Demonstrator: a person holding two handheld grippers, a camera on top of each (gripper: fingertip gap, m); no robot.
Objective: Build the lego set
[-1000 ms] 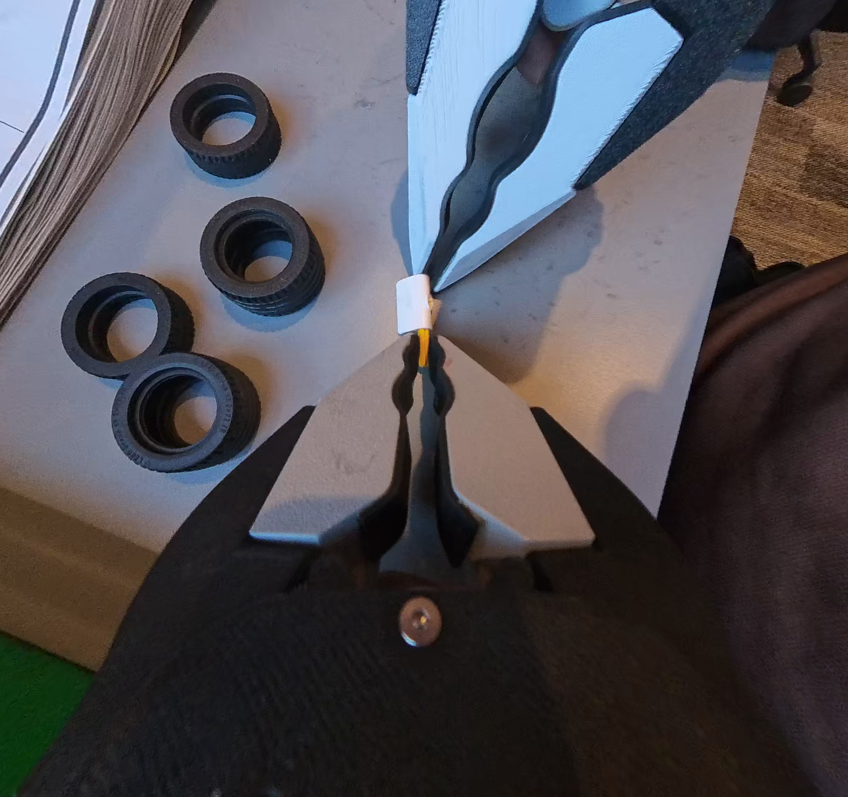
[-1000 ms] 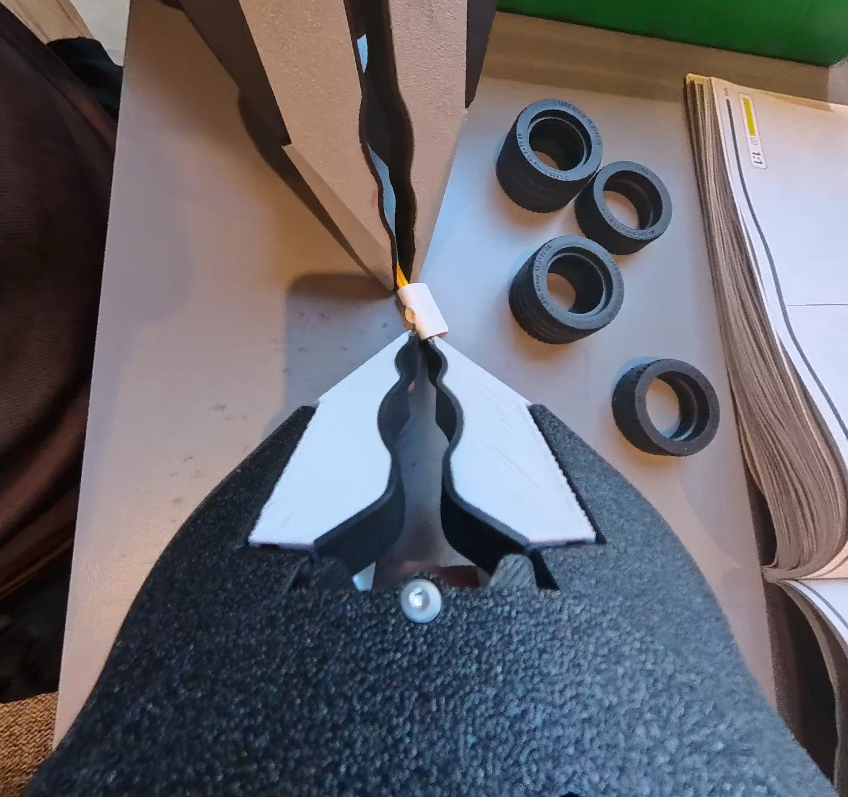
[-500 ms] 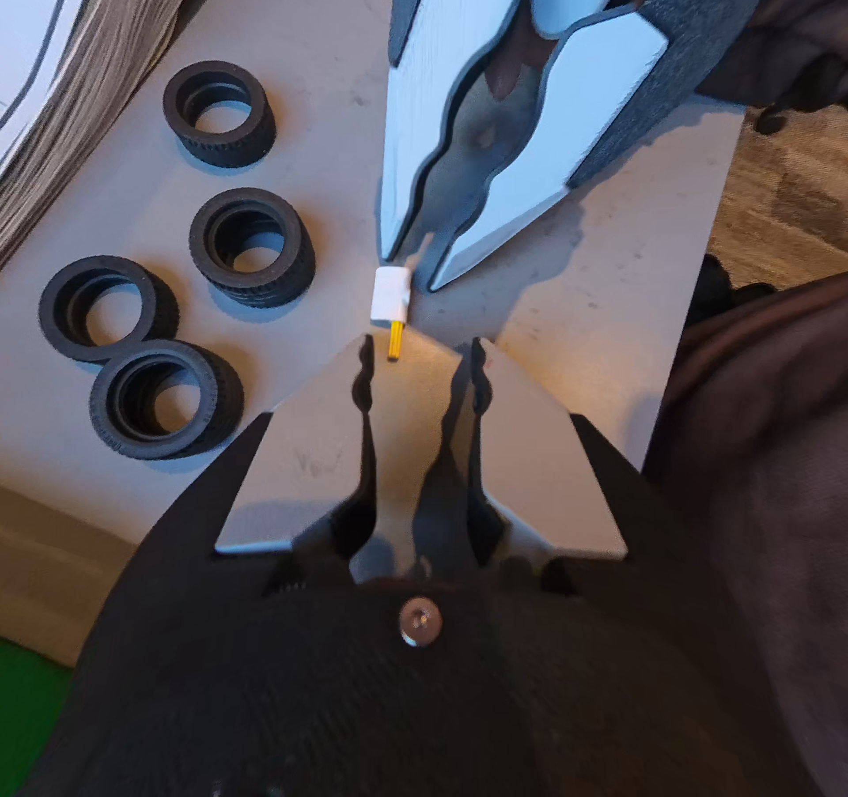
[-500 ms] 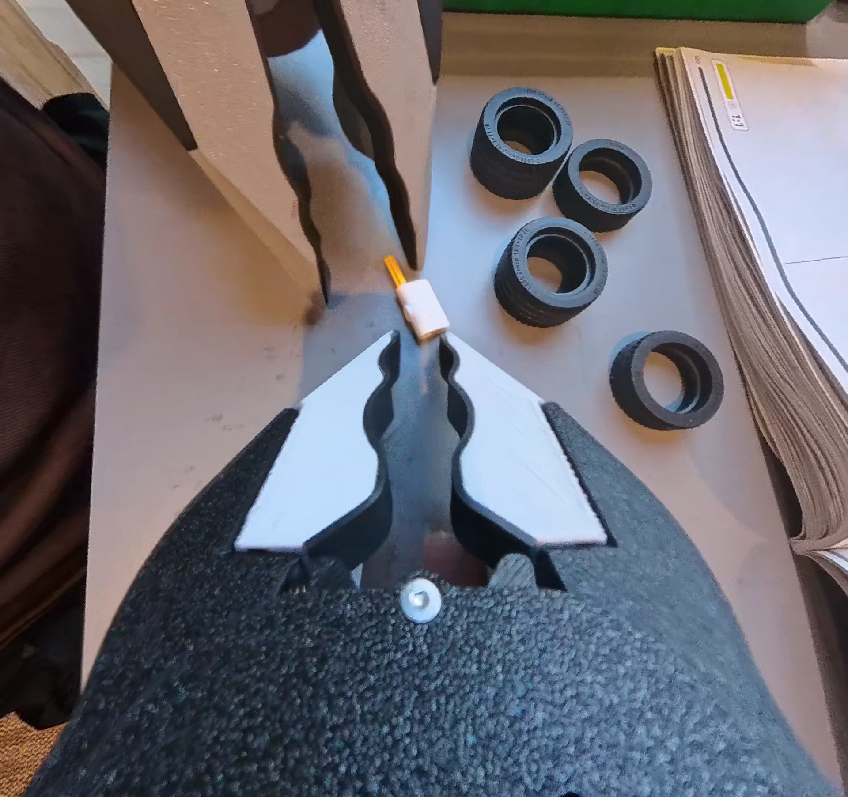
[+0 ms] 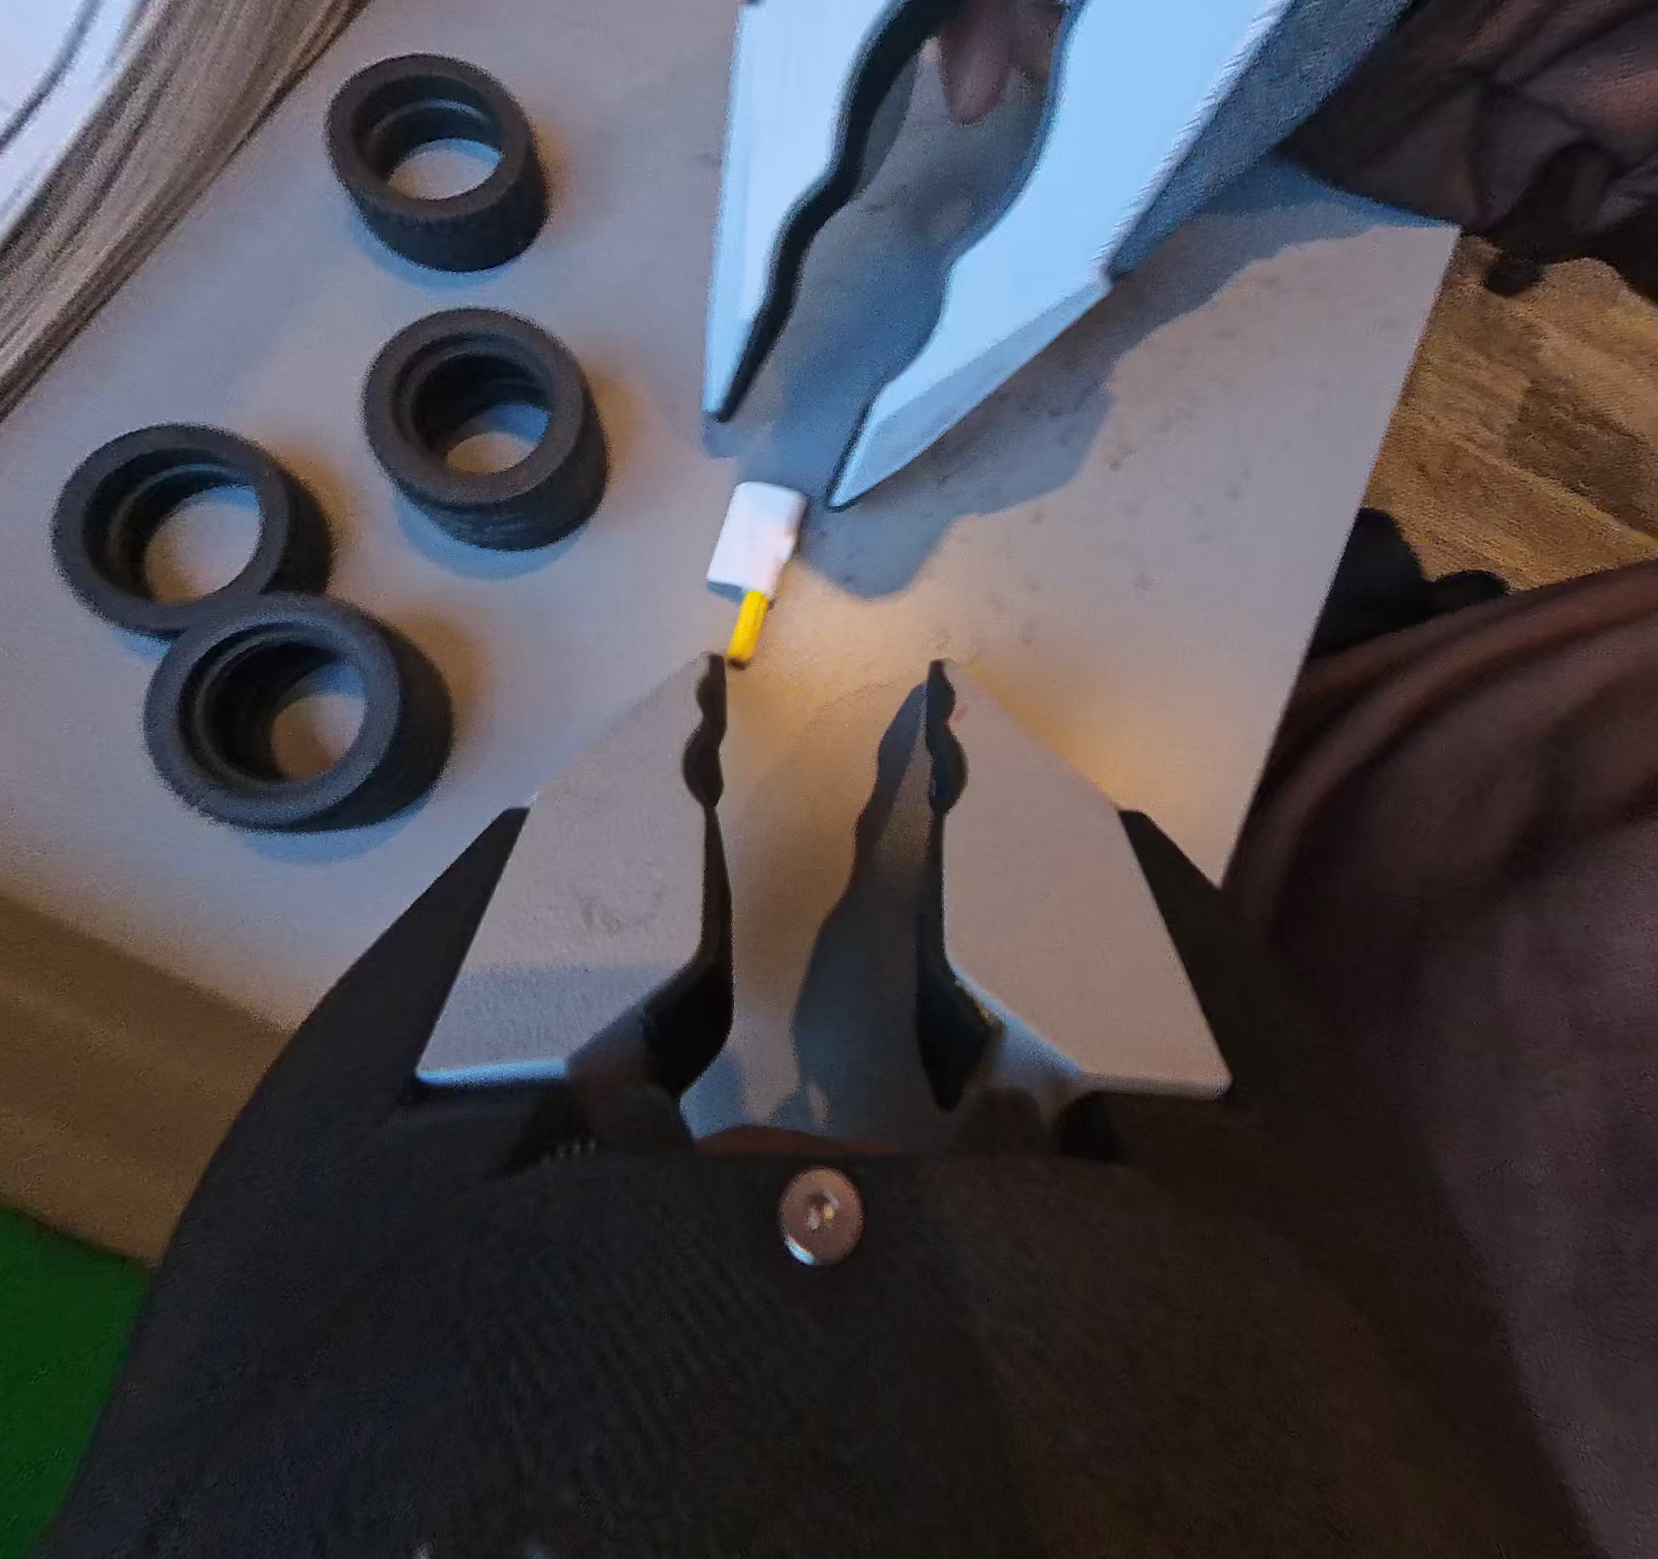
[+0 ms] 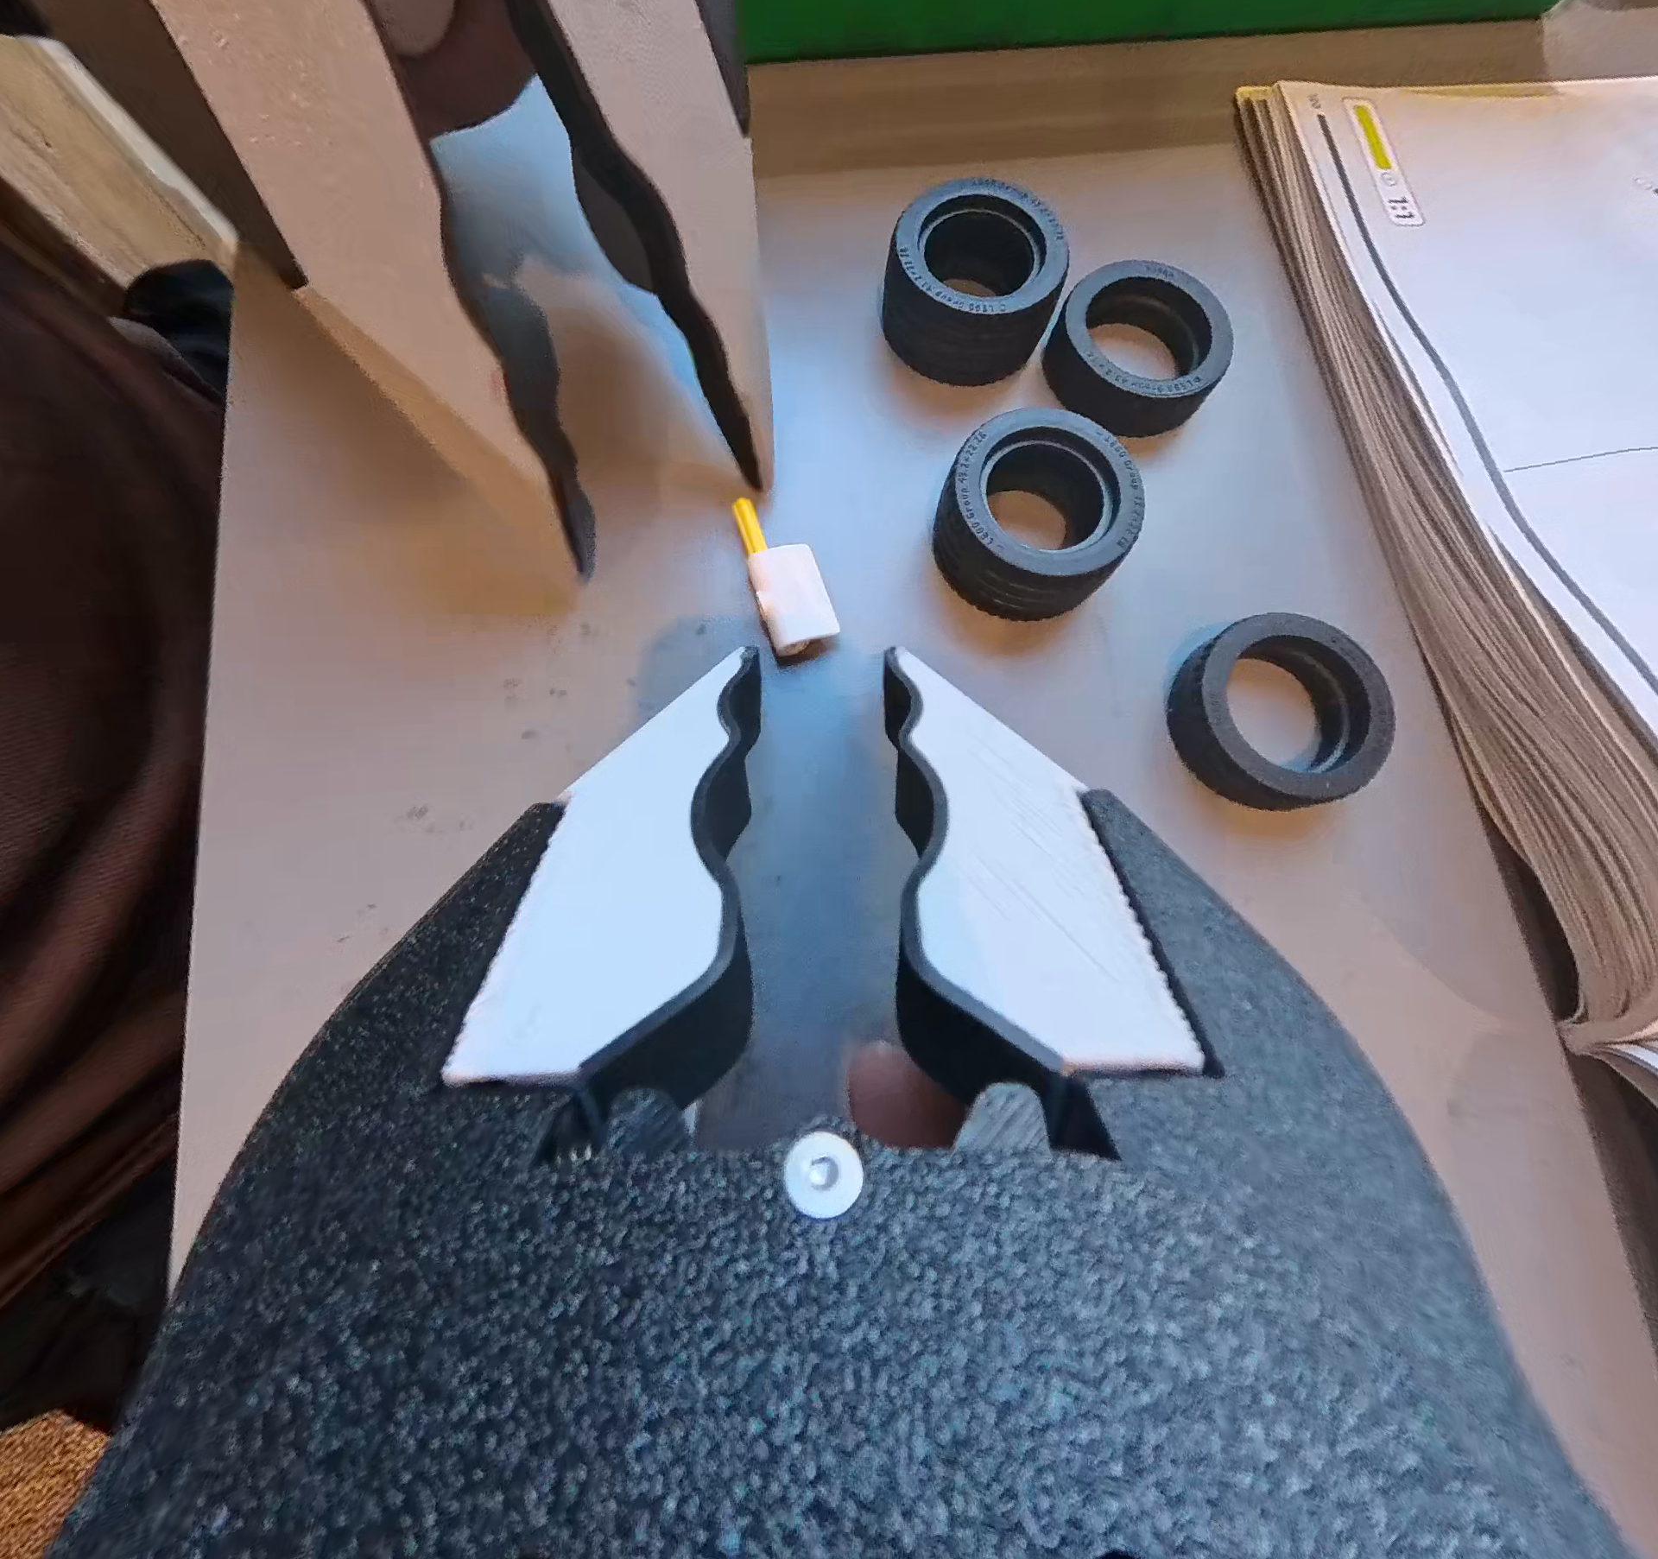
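While both sets of jaws gape empty, the white piece [image 5: 756, 536] with its yellow pin [image 5: 746, 624] lies mid-frame on the desk [image 5: 1121, 529]. Left gripper [image 5: 818, 674] below, right gripper [image 5: 779, 455] above it. Four tyres [image 5: 484, 426] sit left.

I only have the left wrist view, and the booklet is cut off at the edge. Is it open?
Observer: Yes. In the right wrist view the booklet lies open on a mostly white page with a grey line and a small yellow-green bar.
Operator: Anything on the white piece's side?
Observer: The white piece shows a small round detail low on one side, near the yellow axle.
Operator: Are the tyre sidewalls plain?
Observer: No, the tyres carry raised lettering.
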